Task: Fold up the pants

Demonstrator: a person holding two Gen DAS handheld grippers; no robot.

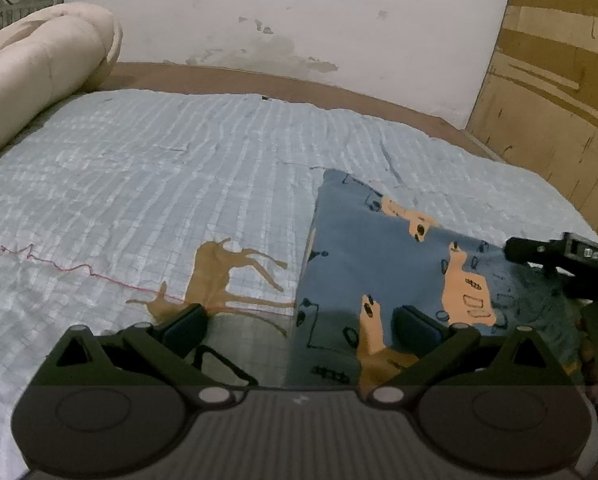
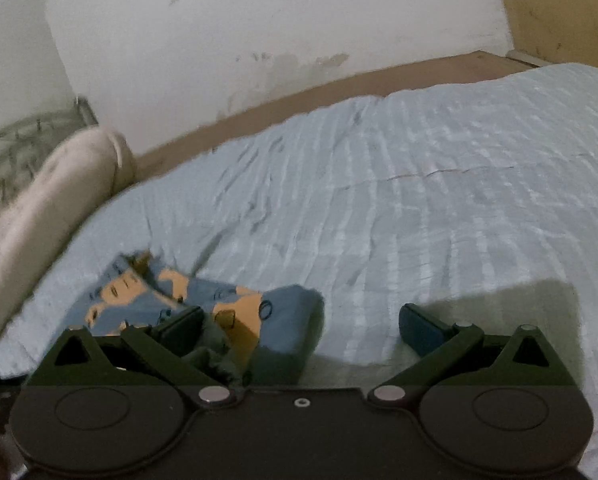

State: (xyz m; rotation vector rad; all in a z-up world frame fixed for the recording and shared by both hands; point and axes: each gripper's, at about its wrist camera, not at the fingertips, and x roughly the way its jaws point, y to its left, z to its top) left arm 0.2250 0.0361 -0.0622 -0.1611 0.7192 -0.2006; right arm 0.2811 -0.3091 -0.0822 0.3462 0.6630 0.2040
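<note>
Pale blue bedspread is lying bare across most of the bed, giving open room left of the folded pants. Rolled cream bedding is blocking the far left edge. Wall is closing off the far side, wooden panel the right. Right gripper is crowding the pants' right edge.

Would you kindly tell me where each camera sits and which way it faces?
Left wrist: on the left gripper, open, looking across the bed at the pants; the right gripper shows at right.
Right wrist: on the right gripper, open, facing the wall.
Shared: pants, bed, rolled blanket, wall.
</note>
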